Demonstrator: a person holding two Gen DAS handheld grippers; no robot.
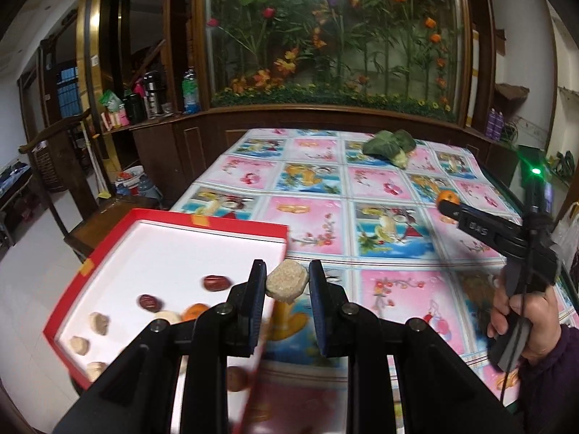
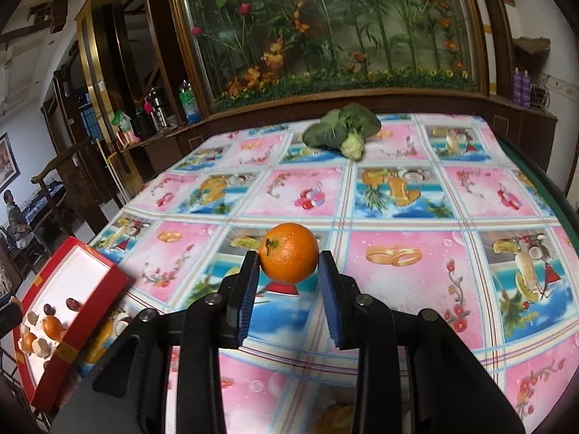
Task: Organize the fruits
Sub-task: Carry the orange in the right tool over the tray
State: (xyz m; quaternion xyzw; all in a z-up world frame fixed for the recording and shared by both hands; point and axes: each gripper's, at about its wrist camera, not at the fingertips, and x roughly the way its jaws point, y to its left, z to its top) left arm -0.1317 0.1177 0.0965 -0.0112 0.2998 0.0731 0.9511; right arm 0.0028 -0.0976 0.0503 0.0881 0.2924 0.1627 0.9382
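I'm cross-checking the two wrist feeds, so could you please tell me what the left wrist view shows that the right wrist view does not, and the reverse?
Only the left wrist view shows the left gripper clamping a tan crumbly block just past the red box's edge, plus the person's right hand on the other tool's handle. Only the right wrist view shows the right gripper's fingers closed around the orange, seen close with its stem. Both show the red box holding fruits, the leafy vegetable at the far end, and the patterned tablecloth.
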